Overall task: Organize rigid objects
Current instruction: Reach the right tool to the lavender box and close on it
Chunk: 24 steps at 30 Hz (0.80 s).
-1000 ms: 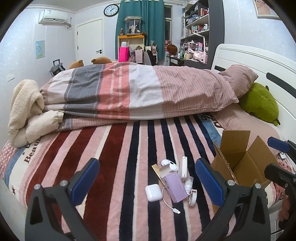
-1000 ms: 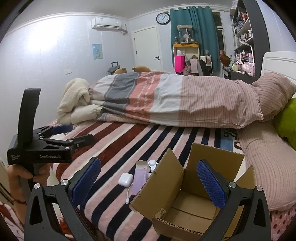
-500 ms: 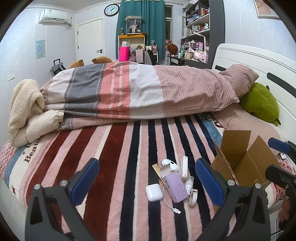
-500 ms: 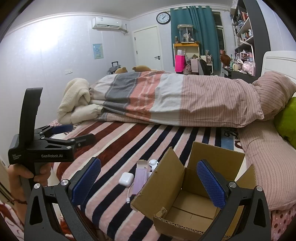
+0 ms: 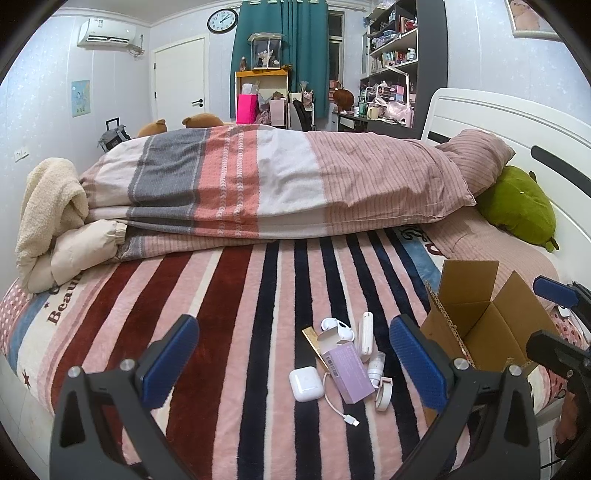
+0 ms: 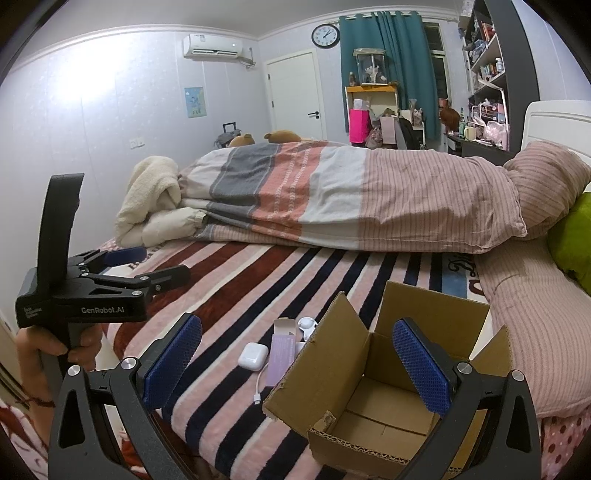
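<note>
Both grippers, left (image 5: 293, 354) and right (image 6: 297, 356), spread wide, empty. Earbud case (image 5: 306, 384) near bed's (image 5: 229, 332) front edge: light, hard, slippery; grip across flat sides. Box (image 6: 373, 376) alongside.

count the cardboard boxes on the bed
1. The open cardboard box sits on the striped blanket near the bed's edge, right of the small white and purple items; nothing shows inside it.

Pale walls; air conditioner (image 5: 109, 34) high left, white door (image 5: 180, 79), round clock (image 5: 222, 20), teal curtain (image 5: 282, 48) over window. Dark shelving (image 5: 402, 55) right. White headboard (image 5: 517, 125); striped bedspread (image 5: 221, 295), folded quilt (image 5: 280, 184).
</note>
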Tool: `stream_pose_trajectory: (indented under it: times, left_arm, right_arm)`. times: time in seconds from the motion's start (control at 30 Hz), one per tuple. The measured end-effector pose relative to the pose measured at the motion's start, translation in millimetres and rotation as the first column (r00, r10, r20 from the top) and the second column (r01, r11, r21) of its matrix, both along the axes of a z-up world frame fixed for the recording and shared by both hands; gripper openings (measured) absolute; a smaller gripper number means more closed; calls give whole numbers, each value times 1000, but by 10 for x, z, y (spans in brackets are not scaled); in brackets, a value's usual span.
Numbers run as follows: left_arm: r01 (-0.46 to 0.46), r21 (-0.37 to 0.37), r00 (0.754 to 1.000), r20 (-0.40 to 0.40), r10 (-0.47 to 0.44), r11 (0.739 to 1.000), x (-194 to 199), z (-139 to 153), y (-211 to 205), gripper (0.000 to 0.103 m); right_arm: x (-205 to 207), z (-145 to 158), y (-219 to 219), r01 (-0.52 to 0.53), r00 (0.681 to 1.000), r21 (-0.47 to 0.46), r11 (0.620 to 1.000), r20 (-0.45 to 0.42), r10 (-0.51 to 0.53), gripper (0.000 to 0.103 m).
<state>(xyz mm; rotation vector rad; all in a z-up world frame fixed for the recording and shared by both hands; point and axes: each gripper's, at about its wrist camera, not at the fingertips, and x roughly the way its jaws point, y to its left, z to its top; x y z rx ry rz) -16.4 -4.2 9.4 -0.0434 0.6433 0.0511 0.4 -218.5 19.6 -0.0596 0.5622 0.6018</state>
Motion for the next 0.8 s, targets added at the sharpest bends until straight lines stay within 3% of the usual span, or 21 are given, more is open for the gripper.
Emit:
stream_pose_trajectory:
  times: [0.3,0.37,0.43,0.57,0.63,0.8]
  left_arm:
    - [6,-56,1000,3,-6,998,10,-83,168,103]
    - [16,-83,1000,14,-15,996,8,-128,280,103]
    - [22,-107,1000,23,-20,994,11,-194,418,103]
    - [3,-116,1000,11,-2,993,40,-398,713,103]
    - [-11,-127,1000,8,12,992,49,-509,855,103]
    - [-81,-133,997,-2,81,988,52,-837,1199,103]
  right_arm:
    - [-10,-78,93,36,999,-33,999,4,-36,103]
    - [-53,-59,199,43,999,-65,997,34,-41,91]
    - [-100,-49,378,38,997,-112,993,71,-30,71]
    - [-133,-107,811,-77,994,-143,987,70,88,60]
    - [-139,-200,1039,-131,989,-169,977,45,141,42]
    - [42,-736,1516,-205,974,-221,953,-138,178,41]
